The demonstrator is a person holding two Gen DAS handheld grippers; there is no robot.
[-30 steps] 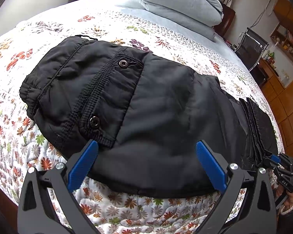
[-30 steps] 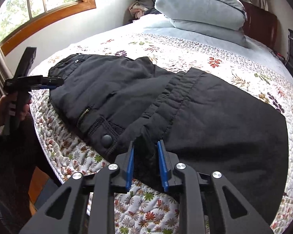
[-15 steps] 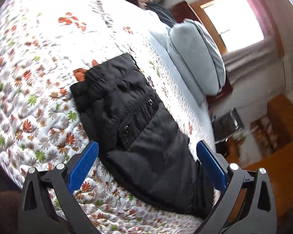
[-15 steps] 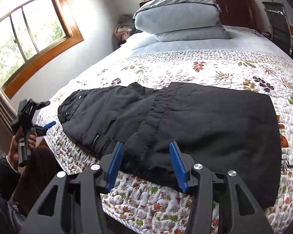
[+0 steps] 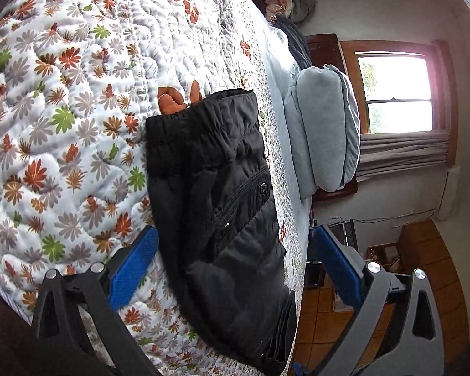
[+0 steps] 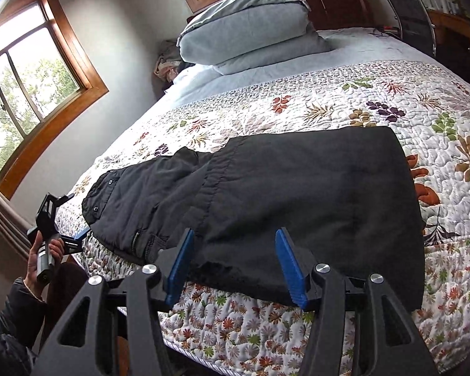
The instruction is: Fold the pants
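Black pants (image 6: 297, 194) lie folded across the floral quilt (image 6: 391, 100), near the bed's front edge. The waistband end with its snap buttons (image 5: 203, 144) points toward the left gripper. My right gripper (image 6: 235, 235) is open just in front of the pants' near edge, and its blue pads stand apart without pressing the cloth. My left gripper (image 5: 235, 235) is open wide and rolled on its side, hovering off the waistband end with nothing held. In the right wrist view a hand (image 6: 43, 253) holds the left gripper (image 6: 72, 216) beside the bed's left corner.
Two grey pillows (image 6: 247, 28) are stacked at the headboard, with a heap of clothes (image 6: 169, 59) beside them. A black chair (image 6: 413, 9) stands past the far side of the bed. Wooden floor (image 5: 328, 322) shows below the bed's edge. Windows (image 6: 25, 87) line the wall.
The right gripper let go of the pants' edge, opened and drew back and up. The left gripper rolled onto its side and moved toward the waistband end, staying open.
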